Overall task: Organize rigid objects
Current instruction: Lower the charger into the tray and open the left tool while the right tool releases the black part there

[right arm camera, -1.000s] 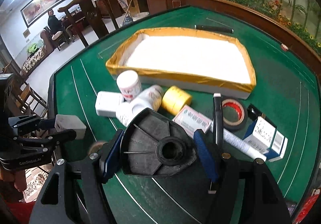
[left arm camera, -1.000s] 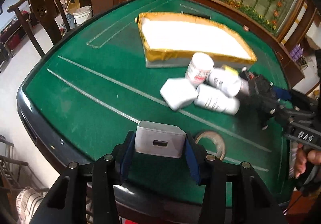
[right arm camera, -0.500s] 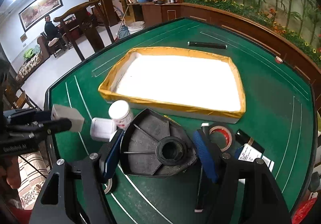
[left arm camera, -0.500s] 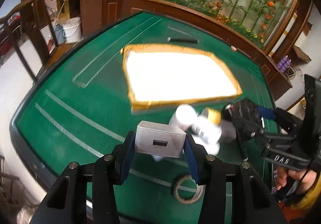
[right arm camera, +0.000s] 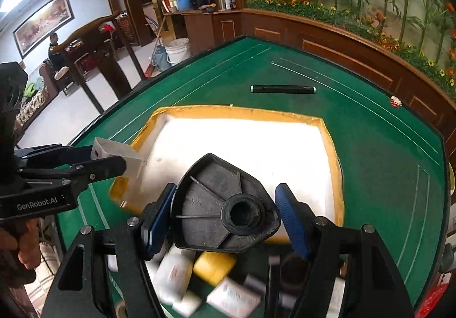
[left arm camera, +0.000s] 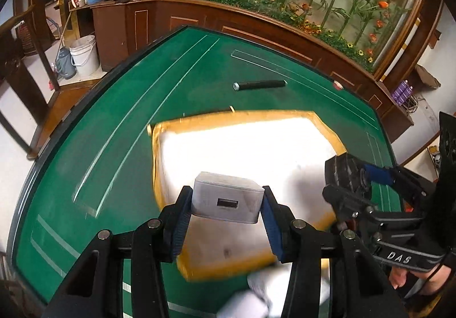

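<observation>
Two grippers are hovering over the near part of a shallow gold-edged tray [left arm camera: 325,130] with a white floor, which is lying on the green worktop [left arm camera: 119,124]. The left gripper [left arm camera: 225,221] is clamping a white USB charger block [left arm camera: 226,201] between its blue-padded fingers [left arm camera: 179,224], the block's port facing the camera and its body sitting above the tray's near left area. In the right wrist view that same gripper [right arm camera: 114,158] is reaching in from the left, with the charger block [right arm camera: 118,154] poised over the tray's [right arm camera: 330,147] left rim. The right gripper [right arm camera: 225,218] is squeezing a black fan-shaped plastic part [right arm camera: 222,209] with raised ribs and a round socket; its fingers [right arm camera: 290,218] are closed against the part's two sides, holding it above the tray's near edge. From the left wrist view the right gripper [left arm camera: 350,192] is showing at the right, over the tray's near right corner, the black part [left arm camera: 342,175] in its grip. A black cylindrical tube [right arm camera: 282,89] is lying on the worktop [right arm camera: 384,164] just beyond the tray's far edge. Near the camera, below the right gripper, a blurred heap is resting on the worktop: white bottles [right arm camera: 171,278], a yellow roll [right arm camera: 213,265] and a printed packet [right arm camera: 233,296]. A white bucket [left arm camera: 84,54] is standing on the floor beyond the worktop's far left side.
</observation>
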The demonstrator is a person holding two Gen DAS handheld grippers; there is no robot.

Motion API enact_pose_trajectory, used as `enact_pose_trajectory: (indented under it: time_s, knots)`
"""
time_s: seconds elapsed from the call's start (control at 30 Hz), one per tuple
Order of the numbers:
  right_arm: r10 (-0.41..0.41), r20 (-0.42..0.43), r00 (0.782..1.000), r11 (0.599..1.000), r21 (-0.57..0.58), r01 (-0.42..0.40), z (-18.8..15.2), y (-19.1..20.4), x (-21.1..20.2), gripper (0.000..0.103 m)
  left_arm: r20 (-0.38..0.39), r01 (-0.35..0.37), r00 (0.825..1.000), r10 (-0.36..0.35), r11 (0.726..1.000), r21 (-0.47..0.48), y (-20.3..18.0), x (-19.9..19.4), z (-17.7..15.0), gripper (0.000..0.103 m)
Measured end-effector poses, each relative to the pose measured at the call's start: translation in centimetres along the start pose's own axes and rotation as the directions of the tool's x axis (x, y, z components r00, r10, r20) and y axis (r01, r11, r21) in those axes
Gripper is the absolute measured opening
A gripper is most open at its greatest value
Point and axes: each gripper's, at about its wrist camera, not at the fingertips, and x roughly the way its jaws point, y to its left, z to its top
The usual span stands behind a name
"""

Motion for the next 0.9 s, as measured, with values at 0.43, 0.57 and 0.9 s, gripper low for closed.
enact_pose_trajectory:
  time_s: [0.43, 0.57, 0.9]
  knots:
    - [-0.076, -0.170, 0.983, 0.995, 0.053, 0.086, 4.4, -0.9, 11.4, 0.069, -0.077, 0.009, 0.997, -0.005, 0.999, 0.044, 1.6, 8.1, 1.9, 0.050]
    - [-0.080, -0.208, 0.975, 0.996, 0.030, 0.089, 3.5, -0.3, 12.7, 0.069, -0.111, -0.003, 0.994, 0.007, 0.999, 0.036, 2.8, 8.7, 0.5, 0.049]
    - [-0.095, -0.218, 0.971, 0.995, -0.029, 0.091, 4.6, 0.6, 14.5, 0.069, -0.108, -0.036, 0.993, 0.041, 0.998, 0.046, 2.8, 9.2, 1.2, 0.049]
